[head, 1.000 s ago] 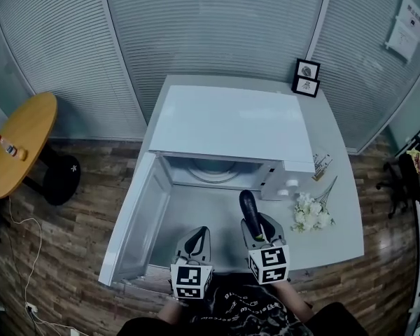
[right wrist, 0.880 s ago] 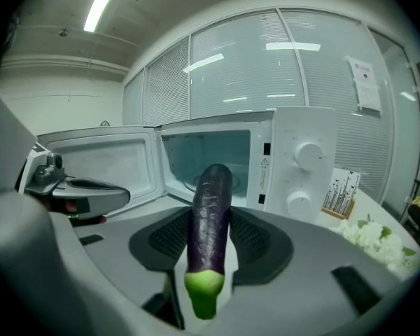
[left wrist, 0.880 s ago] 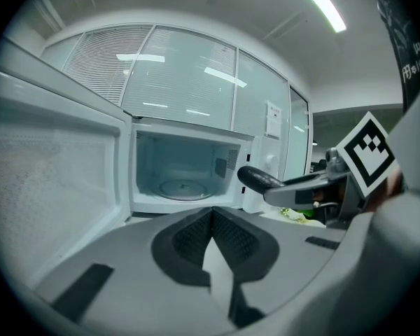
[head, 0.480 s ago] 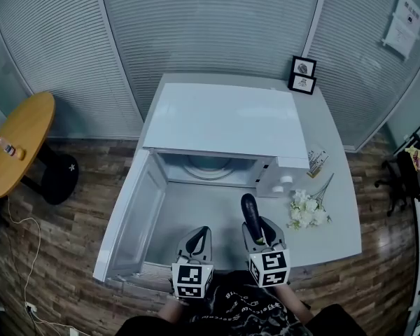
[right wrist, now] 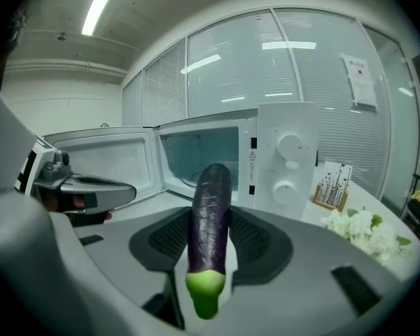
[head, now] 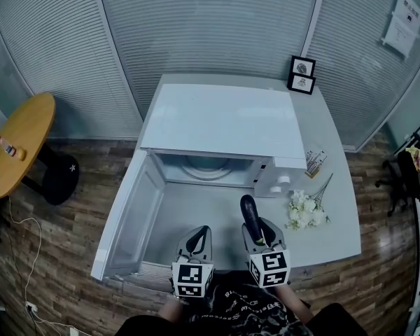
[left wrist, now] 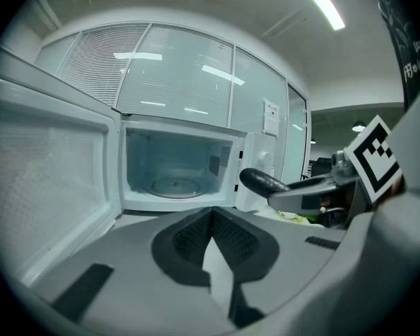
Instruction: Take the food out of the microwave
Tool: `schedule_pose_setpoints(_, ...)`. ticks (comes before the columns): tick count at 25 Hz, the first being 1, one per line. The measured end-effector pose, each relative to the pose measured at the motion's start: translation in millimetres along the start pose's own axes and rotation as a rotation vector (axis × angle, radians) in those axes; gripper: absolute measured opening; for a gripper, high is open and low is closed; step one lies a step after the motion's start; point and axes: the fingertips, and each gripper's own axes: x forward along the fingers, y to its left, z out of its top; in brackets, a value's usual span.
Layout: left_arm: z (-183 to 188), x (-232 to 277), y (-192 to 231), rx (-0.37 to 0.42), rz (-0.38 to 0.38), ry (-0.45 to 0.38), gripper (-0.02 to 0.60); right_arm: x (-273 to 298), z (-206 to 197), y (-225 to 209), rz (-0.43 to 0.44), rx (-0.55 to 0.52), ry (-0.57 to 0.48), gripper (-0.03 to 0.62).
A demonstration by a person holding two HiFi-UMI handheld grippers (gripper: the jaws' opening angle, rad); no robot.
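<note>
A dark purple eggplant (right wrist: 210,215) with a green stem end sticks out lengthwise from my right gripper (right wrist: 211,240), whose jaws are shut on it. In the head view the eggplant (head: 249,215) points toward the white microwave (head: 224,121), which stands with its door (head: 126,219) swung wide to the left and only a glass turntable (left wrist: 169,185) inside. My left gripper (head: 197,242) hangs beside the right one (head: 260,238) in front of the oven, its jaws shut with nothing between them; its own view shows the eggplant (left wrist: 262,181) at the right.
White flowers (head: 306,210) lie on the grey table (head: 339,229) right of the microwave, near a small card stand (head: 315,161). Two framed pictures (head: 302,74) stand at the back. A round wooden side table (head: 17,142) is far left on the wood floor.
The right gripper with the eggplant has drawn slightly back from the oven toward me. The left gripper has stayed put.
</note>
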Motion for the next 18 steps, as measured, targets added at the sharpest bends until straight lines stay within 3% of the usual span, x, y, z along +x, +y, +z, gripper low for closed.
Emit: schedule_pose_setpoints(18,-0.6,3.4,1.4,-0.004,0.016,0.000,0.008,5.7,1.5,0.6,0.020,-0.028,0.003,0.170)
